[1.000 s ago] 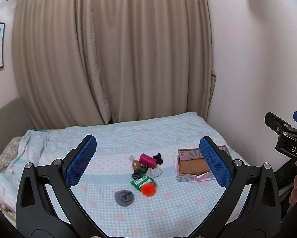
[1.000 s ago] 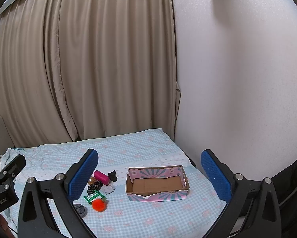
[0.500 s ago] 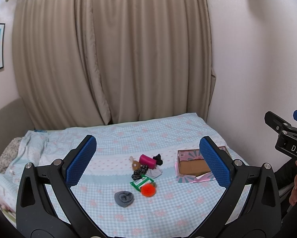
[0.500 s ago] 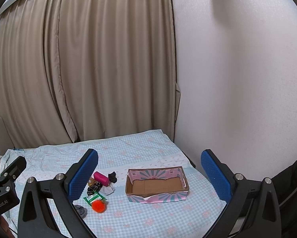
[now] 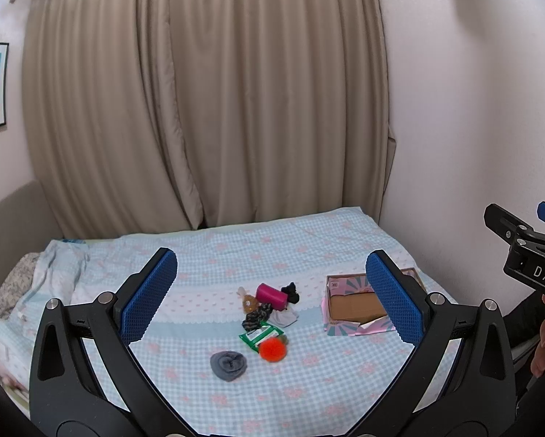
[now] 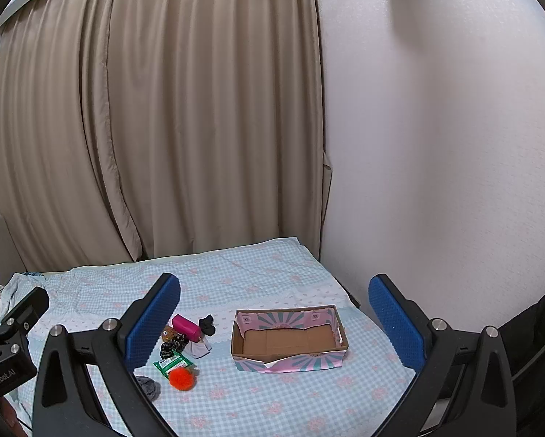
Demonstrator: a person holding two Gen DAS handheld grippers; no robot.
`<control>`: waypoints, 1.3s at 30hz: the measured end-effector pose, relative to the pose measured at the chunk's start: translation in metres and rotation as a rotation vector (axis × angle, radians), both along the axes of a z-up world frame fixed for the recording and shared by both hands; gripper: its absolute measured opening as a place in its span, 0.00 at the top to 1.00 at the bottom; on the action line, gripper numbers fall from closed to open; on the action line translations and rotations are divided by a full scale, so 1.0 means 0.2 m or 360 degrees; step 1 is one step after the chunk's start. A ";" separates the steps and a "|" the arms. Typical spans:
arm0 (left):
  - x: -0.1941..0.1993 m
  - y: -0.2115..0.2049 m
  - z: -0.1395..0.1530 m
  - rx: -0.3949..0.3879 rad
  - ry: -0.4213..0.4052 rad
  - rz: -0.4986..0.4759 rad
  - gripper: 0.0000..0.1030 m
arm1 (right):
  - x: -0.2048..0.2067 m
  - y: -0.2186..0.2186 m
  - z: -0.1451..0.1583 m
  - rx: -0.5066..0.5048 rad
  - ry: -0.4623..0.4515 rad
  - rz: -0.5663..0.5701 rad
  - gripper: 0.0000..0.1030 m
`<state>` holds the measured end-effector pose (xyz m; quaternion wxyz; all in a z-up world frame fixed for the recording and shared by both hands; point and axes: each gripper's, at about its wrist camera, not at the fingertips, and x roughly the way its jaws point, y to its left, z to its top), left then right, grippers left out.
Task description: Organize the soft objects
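One box (image 6: 289, 342), long axis sideways.

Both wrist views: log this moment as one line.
left gripper: open, empty | right gripper: open, empty | box: empty | soft items: on bed

White letters "DAS", cut off by the picture's edge, stand on the black body of the right gripper (image 5: 534, 276) at the far right of the left wrist view. White lettering "GenRobot.AI" stands on the black body of the left gripper (image 6: 6, 371) at the near left of the right wrist view. The green packet (image 5: 259, 335) carries print too small to read.
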<state>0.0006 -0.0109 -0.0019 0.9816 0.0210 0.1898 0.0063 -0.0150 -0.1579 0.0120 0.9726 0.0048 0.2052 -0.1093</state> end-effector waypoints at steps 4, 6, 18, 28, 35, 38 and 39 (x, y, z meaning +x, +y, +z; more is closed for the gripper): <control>0.00 0.01 -0.01 -0.0005 0.0004 -0.0001 0.00 | 0.00 0.00 -0.01 -0.0001 0.0001 0.0000 0.00; 0.00 0.01 -0.01 -0.0008 0.0008 0.0001 0.00 | 0.00 0.00 -0.01 -0.0003 0.0002 0.0000 0.00; 0.00 0.13 -0.05 -0.0057 -0.0013 0.0040 0.00 | 0.02 0.03 -0.02 -0.0023 0.0008 0.0032 0.00; 0.13 0.45 -0.36 -0.0080 0.0072 0.0010 0.00 | 0.19 0.22 -0.22 0.0034 0.0093 0.0118 0.00; 0.38 0.68 -0.74 -0.0064 0.0275 -0.0134 0.00 | 0.45 0.44 -0.57 0.0082 0.0242 0.0145 0.00; 0.50 0.76 -0.96 -0.0026 0.0356 -0.0221 0.00 | 0.56 0.53 -0.76 0.0080 0.0322 0.0144 0.00; 0.54 0.78 -1.03 -0.0012 0.0379 -0.0245 0.00 | 0.59 0.56 -0.81 0.0084 0.0340 0.0145 0.00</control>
